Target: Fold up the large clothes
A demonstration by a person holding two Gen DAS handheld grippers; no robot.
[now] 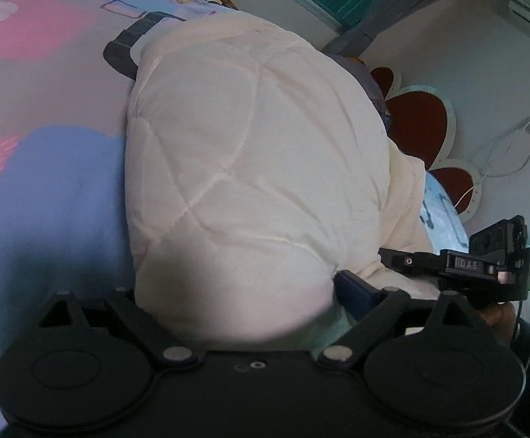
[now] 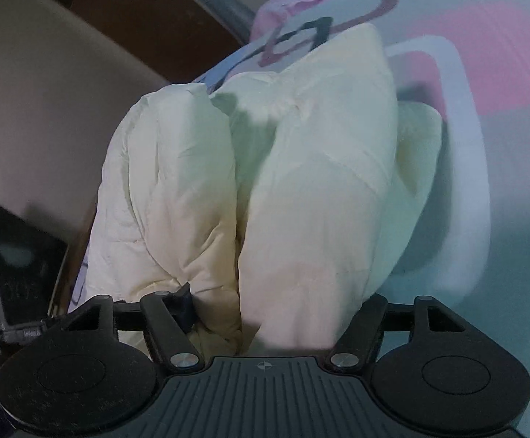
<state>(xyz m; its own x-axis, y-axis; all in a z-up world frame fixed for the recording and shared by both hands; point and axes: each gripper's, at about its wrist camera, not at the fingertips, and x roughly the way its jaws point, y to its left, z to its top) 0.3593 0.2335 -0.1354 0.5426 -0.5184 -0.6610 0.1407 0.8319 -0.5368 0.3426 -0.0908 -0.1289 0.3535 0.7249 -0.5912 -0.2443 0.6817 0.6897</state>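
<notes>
A cream quilted padded garment lies bunched on a bed with a pink, blue and white patterned sheet. In the left wrist view its puffy fabric fills the space between my left gripper's jaws, which are closed around a thick fold; the fingertips are hidden by the cloth. In the right wrist view the same garment shows as several thick folds, and my right gripper is closed on the bundle. The right gripper also shows in the left wrist view, held by a hand at the garment's right edge.
The patterned sheet spreads right of the garment. A red flower-shaped headboard and a wall stand behind the bed. A dark wooden edge and a dark box lie off the bed's left side.
</notes>
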